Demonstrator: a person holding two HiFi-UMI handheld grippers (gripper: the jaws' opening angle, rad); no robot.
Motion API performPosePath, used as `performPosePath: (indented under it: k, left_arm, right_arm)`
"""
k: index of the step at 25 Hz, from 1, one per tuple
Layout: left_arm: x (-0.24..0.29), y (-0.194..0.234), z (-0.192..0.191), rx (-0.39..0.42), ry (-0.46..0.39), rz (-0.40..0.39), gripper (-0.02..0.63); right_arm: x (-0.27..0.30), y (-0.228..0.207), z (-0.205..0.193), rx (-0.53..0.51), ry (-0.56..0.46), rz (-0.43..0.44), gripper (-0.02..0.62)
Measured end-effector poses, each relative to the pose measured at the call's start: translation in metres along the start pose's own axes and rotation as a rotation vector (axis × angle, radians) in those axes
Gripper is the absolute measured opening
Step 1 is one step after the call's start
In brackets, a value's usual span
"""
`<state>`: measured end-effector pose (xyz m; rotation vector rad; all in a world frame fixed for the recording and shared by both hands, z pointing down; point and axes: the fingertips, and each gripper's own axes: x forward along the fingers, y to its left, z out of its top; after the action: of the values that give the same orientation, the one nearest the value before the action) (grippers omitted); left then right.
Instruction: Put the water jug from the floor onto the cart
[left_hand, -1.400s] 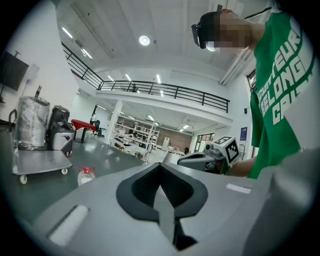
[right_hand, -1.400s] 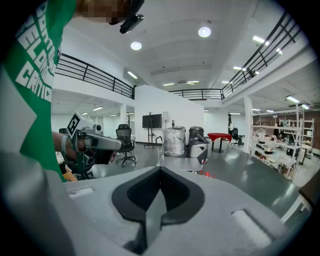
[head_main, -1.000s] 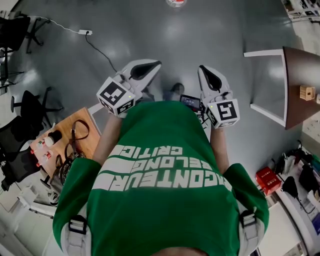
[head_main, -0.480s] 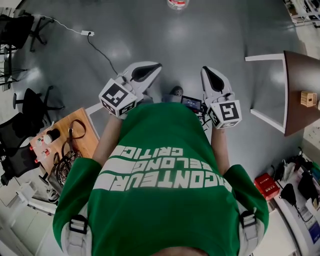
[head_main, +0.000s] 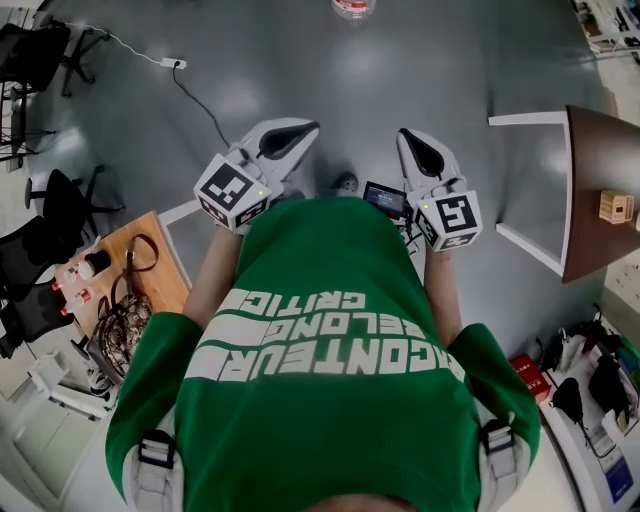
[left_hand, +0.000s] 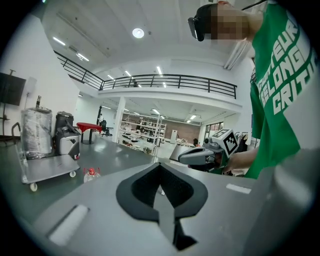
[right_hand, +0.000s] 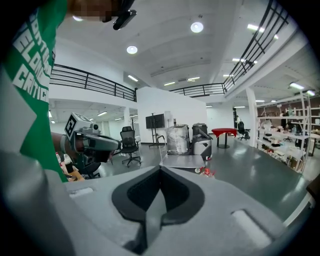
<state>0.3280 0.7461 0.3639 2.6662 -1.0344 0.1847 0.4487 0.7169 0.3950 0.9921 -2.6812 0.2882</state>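
Pressing pad to pad, the jaws of the left gripper (left_hand: 160, 172) are clenched with nothing between them, and the right gripper (right_hand: 160, 172) is the same: jaws closed tight and empty. Neither touches anything. In the head view both are held out in front of the person's green shirt (head_main: 330, 380), side by side but apart, pointing forward over the floor (head_main: 420, 60).

That floor is smooth, glossy grey and reflects the ceiling lights. A low wooden table (head_main: 150, 265) strewn with cables sits to the person's left, and a dark brown table (head_main: 600, 170) to the right. The room is a large open hall with white walls and a railed mezzanine (left_hand: 170, 82) running round above it.

Well ahead stands the cart (left_hand: 47, 170), a flat grey platform on small wheels, carrying a plastic-wrapped bundle (left_hand: 36, 132) and a dark machine (left_hand: 66, 140).

The water jug (left_hand: 91, 174) is on the floor just beside the cart, well apart from both grippers. It is clear with red at the top, and in the left gripper view it seems to stand with its long axis upright, cap uppermost. It is too small to be sure.
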Motion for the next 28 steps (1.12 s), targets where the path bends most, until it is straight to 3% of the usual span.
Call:
performPosePath:
  k: [5,11,28]
  left_arm:
    - [0.017,-0.013,-0.001,0.019,0.020,0.014,0.015]
    - [0.011,-0.006,-0.010,0.018,0.038,0.032,0.015]
    - [0.024,0.084,0.007,-0.003,0.028,-0.055,0.015]
  right_arm:
    - [-0.011,-0.024,-0.014,0.024,0.027,0.021,-0.008]
    - [0.000,-0.023,-0.018,0.023,0.048,0.066,-0.008]
    - [0.071,-0.040,0.016,0.011,0.094,-0.036,-0.008]
